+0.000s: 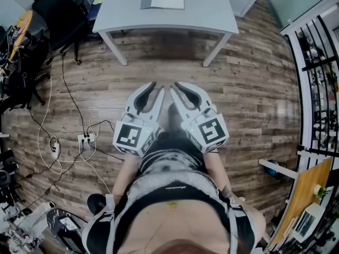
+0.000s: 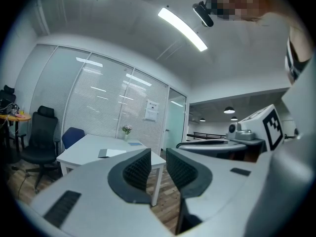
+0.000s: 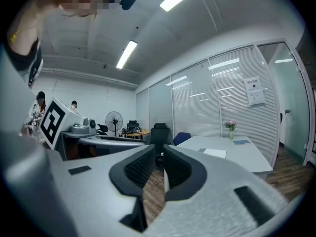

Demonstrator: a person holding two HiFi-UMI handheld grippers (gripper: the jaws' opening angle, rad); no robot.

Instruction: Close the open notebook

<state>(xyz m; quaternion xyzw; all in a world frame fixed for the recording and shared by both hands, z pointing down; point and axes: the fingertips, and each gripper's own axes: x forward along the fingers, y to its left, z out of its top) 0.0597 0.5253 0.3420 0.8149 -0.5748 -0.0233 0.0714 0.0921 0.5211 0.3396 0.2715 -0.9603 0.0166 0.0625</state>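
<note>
Head view: left claw (image 1: 157,89) and right claw (image 1: 175,88), slightly spread and empty, hang well short of the bench (image 1: 212,15); close in before folding the notebook (image 1: 162,0) shut.

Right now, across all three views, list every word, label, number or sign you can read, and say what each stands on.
No text here can be read.
Wall notice: printed lines, too blurred to read.
Shirt script: one small line, too small to read.
Cubes: black square patterns only, no letters.
Notebook: no print visible.
</note>
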